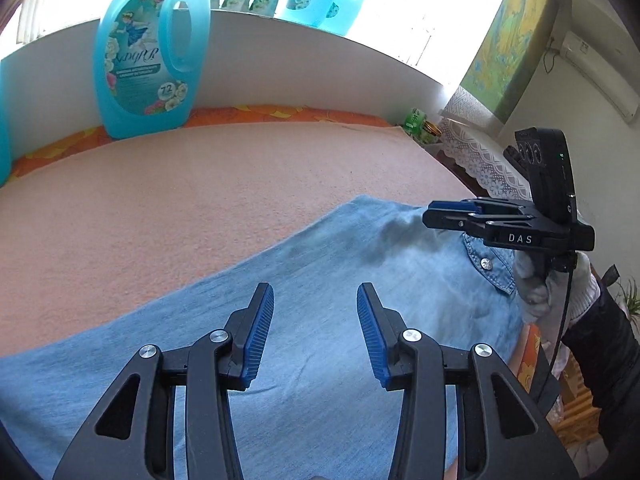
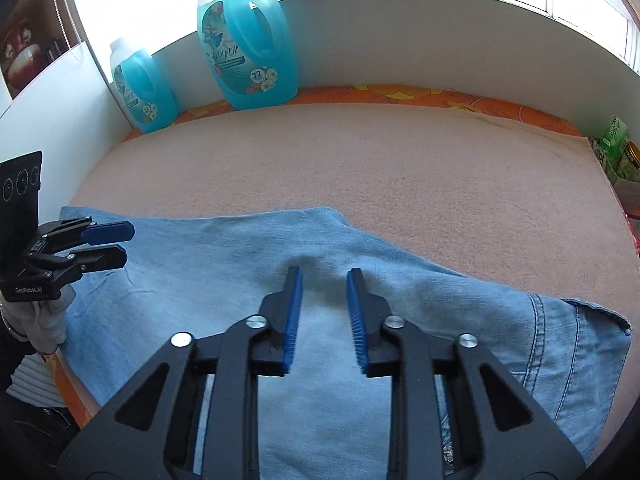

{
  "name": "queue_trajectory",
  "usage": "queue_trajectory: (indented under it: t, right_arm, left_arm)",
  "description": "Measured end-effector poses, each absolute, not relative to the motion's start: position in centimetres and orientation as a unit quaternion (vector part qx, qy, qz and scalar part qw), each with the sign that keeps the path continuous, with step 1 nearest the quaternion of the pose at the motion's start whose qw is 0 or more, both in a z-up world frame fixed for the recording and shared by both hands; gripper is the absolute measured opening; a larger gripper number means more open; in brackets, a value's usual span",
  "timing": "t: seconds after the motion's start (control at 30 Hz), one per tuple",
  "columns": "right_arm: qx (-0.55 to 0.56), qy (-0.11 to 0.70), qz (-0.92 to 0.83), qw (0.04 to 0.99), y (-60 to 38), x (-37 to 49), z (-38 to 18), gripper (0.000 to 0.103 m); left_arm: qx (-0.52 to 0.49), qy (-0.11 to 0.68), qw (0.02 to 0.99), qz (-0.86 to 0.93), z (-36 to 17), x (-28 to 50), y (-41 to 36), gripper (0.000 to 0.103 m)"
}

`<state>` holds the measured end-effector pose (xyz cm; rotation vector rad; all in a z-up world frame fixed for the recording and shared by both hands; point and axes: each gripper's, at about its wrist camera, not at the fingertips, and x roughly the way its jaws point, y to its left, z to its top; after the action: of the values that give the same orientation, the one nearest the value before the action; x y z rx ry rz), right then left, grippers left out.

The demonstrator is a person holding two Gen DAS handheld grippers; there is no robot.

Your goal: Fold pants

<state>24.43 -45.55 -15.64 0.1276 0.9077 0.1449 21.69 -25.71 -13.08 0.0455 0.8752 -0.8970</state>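
A pair of light blue denim pants lies flat on the counter, which is covered with a pale pink terry cloth, near the edge closest to the person. In the right wrist view the cloth forms one broad panel with a straight far edge. The waistband end, with its stitched seams and a pocket flap, lies to the right. In the left wrist view a metal button shows at that same end. The pants look already doubled leg over leg, though the layers cannot be told apart for certain.

The left claw hovers over the middle of the denim with its blue ribbed pads spread and nothing between them. The right claw is likewise released, its pads parted above a soft crease in the cloth and gripping none of it. Each claw also shows in the other's view, held by a white-gloved hand at the end of the garment, jaws apart and empty.

Judged from this, a first lengthwise fold seems done and the cloth lies fairly smooth. What is left is probably folding the long panel across, leg end toward waistband, once or twice. Tall turquoise detergent bottles stand at the back wall, well clear of the pants.
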Motion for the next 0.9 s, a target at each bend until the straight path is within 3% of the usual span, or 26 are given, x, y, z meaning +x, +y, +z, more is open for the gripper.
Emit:
queue_trajectory:
  t: [0.03,0.3,0.37,0.4,0.43,0.7,0.9]
  right_arm:
    - [0.055,0.441,0.070,0.893,-45.9,25.4,-15.9,0.062]
    - [0.086,0.480,0.134,0.863,-46.5,30.7,-18.3,0.061]
    - [0.089,0.490,0.152,0.854,-46.0,30.7,-18.8,0.047]
    - [0.080,0.491,0.155,0.853,-45.7,30.5,-18.8,0.021]
    - [0.067,0.488,0.155,0.856,-45.2,30.1,-18.7,0.012]
    - [-0.007,0.420,0.137,0.897,-41.8,22.1,-15.5,0.005]
    - [-0.036,0.451,0.138,0.881,-40.3,18.8,-18.3,0.005]
  left_arm:
    - [0.025,0.408,0.810,-0.420,-13.1,21.5,-25.9,0.042]
    - [0.036,0.405,0.817,-0.410,-12.9,22.3,-26.3,0.042]
    - [0.037,0.404,0.819,-0.407,-12.9,22.8,-26.4,0.042]
    - [0.037,0.405,0.818,-0.406,-12.9,23.1,-26.5,0.042]
    - [0.037,0.405,0.819,-0.406,-13.0,23.3,-26.7,0.042]
    - [0.018,0.397,0.816,-0.420,-12.8,23.9,-28.1,0.042]
    - [0.052,0.414,0.796,-0.439,-14.7,22.8,-30.6,0.042]
